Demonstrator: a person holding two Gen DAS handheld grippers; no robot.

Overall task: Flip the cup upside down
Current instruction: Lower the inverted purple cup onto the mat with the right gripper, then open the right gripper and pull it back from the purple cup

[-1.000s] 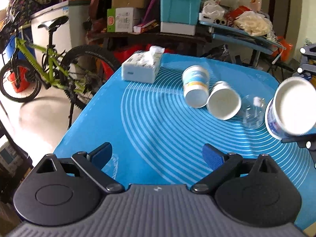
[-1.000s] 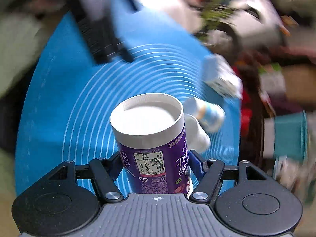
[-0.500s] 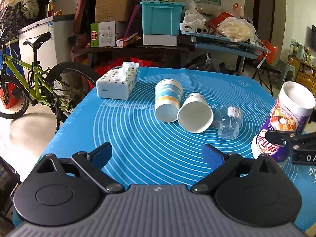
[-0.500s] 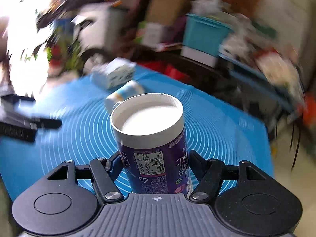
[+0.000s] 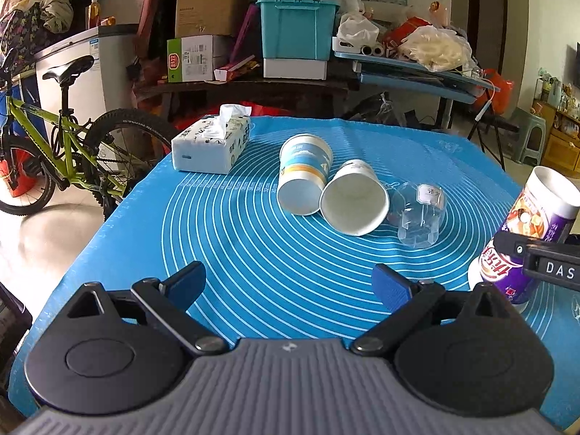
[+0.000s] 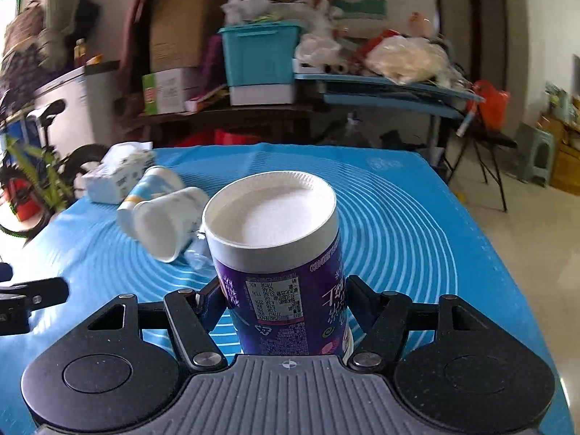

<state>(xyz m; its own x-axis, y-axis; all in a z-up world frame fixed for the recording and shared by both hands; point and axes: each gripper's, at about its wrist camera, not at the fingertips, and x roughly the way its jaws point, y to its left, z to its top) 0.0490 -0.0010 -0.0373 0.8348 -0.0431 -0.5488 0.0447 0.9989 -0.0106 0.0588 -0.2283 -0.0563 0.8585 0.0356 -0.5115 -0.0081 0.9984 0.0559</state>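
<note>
1. The right gripper [image 6: 284, 304] is pinching the purple cup [image 6: 279, 250] between its two fingers, gripping the lower body on both sides.
2. The purple cup is standing inverted, its white base facing up and its printed label reading upside down; in the left wrist view it [image 5: 522, 239] is leaning slightly, with its rim down at the blue mat [image 5: 253, 253] near the mat's right edge.
3. The left gripper [image 5: 288, 282] is hovering over the mat's near side with its jaws spread wide, holding nothing.
4. Farther back, a blue-banded paper cup [image 5: 304, 174], a white paper cup [image 5: 353, 197] and a clear plastic cup [image 5: 420, 217] are lying on their sides in a row.
5. Beyond them, a tissue pack [image 5: 212, 143] is sitting at the mat's far left corner.
</note>
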